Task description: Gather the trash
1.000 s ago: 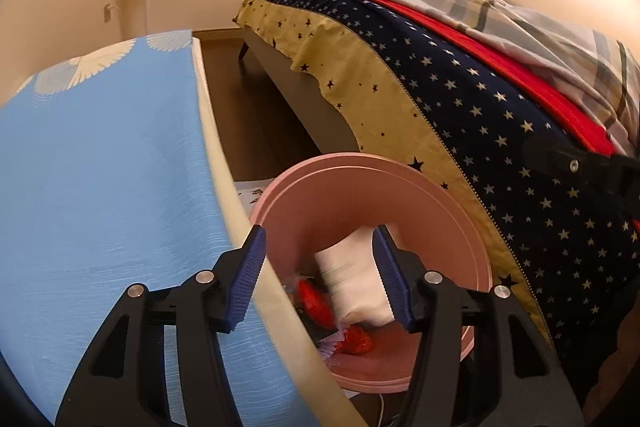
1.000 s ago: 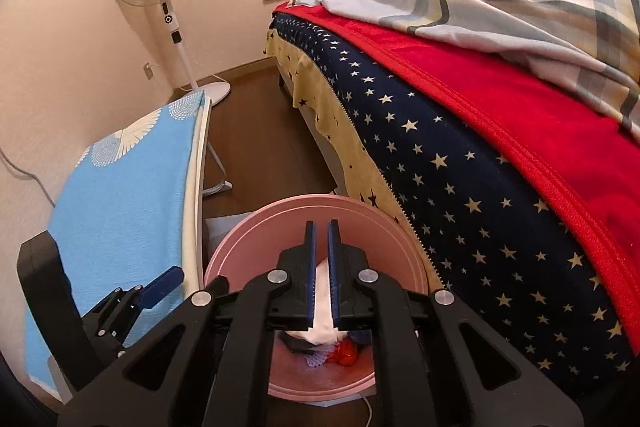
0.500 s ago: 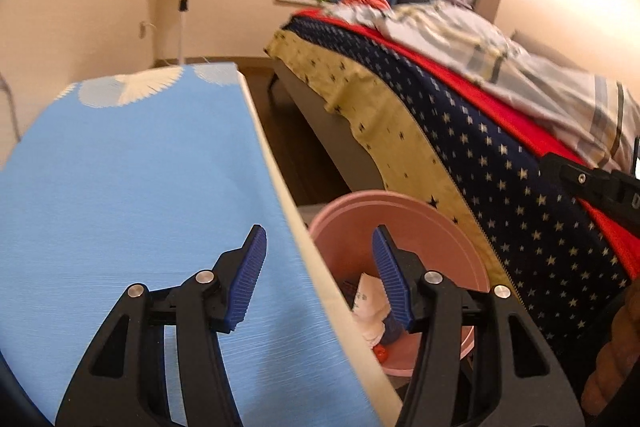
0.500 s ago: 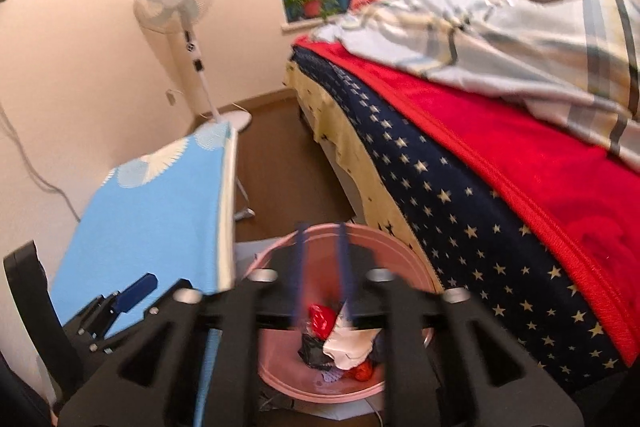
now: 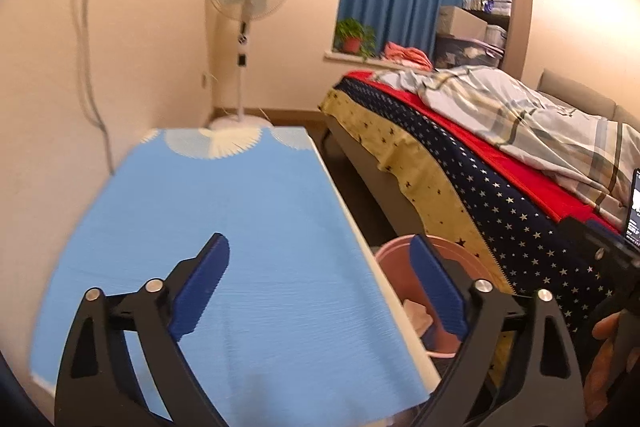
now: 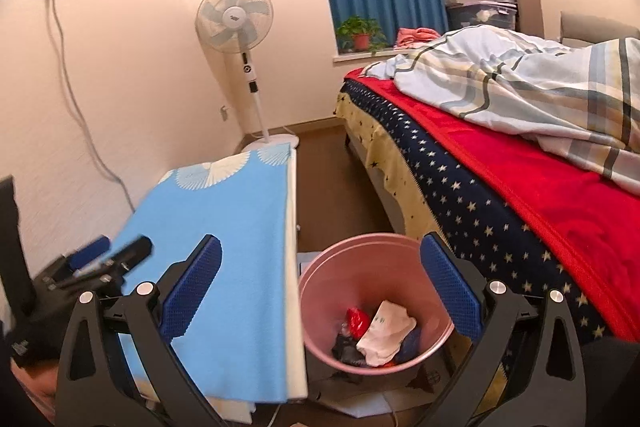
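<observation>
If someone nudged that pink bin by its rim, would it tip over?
Probably quite easily. The pink bin looks like thin plastic and narrows toward its base. Only light scraps, like the crumpled white paper, weigh it down. It would likely slide first on the floor.

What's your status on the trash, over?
Left gripper and right gripper just opened, both empty. White wrapper lies in pink bin with other trash. Blue-covered table beside bin, nothing blocking.

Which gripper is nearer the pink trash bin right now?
Right. The right gripper hangs open above the pink trash bin; the left gripper, also open, sits over the blue-covered table beside it.
</observation>
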A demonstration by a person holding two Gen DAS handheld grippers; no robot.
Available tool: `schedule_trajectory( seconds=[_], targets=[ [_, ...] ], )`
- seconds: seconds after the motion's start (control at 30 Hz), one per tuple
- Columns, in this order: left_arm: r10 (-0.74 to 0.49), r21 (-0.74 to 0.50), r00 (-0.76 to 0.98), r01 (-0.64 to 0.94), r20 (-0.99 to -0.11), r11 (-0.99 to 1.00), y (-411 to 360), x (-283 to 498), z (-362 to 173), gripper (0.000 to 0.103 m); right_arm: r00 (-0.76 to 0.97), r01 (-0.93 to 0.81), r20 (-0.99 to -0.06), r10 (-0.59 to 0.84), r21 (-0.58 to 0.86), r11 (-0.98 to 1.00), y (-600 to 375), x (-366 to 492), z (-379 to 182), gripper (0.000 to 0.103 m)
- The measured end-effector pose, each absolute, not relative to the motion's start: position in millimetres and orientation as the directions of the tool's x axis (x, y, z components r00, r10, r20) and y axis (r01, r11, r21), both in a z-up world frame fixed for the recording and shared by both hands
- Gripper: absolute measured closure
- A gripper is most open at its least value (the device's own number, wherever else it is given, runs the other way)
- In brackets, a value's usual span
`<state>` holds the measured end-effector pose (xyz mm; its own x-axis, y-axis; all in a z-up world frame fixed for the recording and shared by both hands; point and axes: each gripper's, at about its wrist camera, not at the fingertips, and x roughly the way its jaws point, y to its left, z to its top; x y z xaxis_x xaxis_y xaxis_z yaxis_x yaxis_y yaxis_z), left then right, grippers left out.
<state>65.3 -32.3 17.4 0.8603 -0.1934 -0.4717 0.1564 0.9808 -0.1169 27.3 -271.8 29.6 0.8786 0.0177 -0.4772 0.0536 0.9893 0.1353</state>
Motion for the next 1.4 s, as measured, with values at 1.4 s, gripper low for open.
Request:
schedule_trajectory(
  seconds=[1.4],
  targets=[
    [-0.023, -0.082, 0.844, -0.025, -0.536, 0.996, 5, -14, -29, 0.008, 0.851, 0.068, -0.521, -0.070, -0.023, 0.997, -221, -14, -20, 0.005]
  ],
)
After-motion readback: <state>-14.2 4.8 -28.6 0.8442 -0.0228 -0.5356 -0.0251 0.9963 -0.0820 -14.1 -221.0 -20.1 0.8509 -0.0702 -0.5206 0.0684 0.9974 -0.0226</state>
